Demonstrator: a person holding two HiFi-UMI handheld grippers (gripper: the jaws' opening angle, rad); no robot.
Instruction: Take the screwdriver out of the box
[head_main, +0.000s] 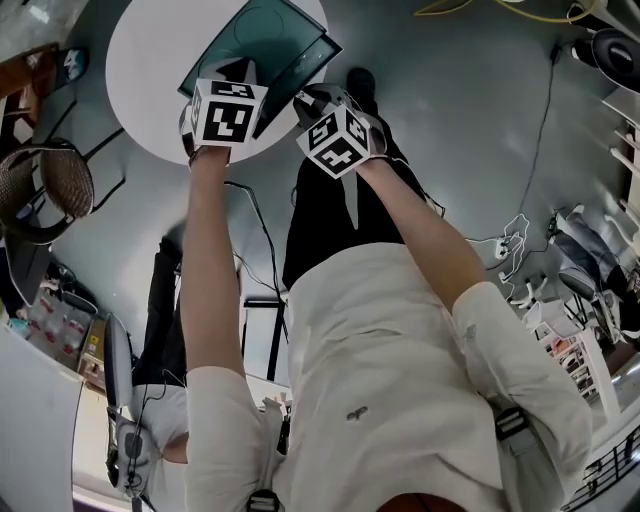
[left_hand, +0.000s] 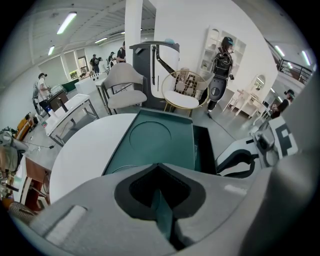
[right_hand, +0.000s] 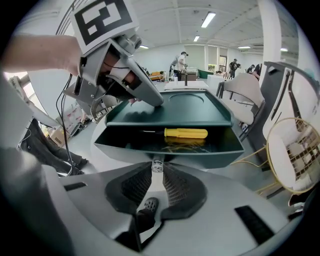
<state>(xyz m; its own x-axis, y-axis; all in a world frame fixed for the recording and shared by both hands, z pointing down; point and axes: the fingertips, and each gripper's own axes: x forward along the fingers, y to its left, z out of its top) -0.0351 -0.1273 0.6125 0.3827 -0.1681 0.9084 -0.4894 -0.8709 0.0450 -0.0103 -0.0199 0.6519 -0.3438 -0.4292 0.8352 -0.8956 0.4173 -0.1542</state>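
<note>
The screwdriver (right_hand: 184, 133) lies flat in the open drawer (right_hand: 165, 152) of the box (right_hand: 172, 107) on the bench (left_hand: 85, 150). It has a thick yellow handle and a thin steel shaft. It is probably light and stiff, with a smooth, slightly slippery handle, so mid-handle is the best place to grip. The left hand-held gripper (left_hand: 159, 170) is clamped on the box's rim. The right hand-held gripper (right_hand: 157, 168) pinches the drawer's knob (right_hand: 157, 164).
</note>
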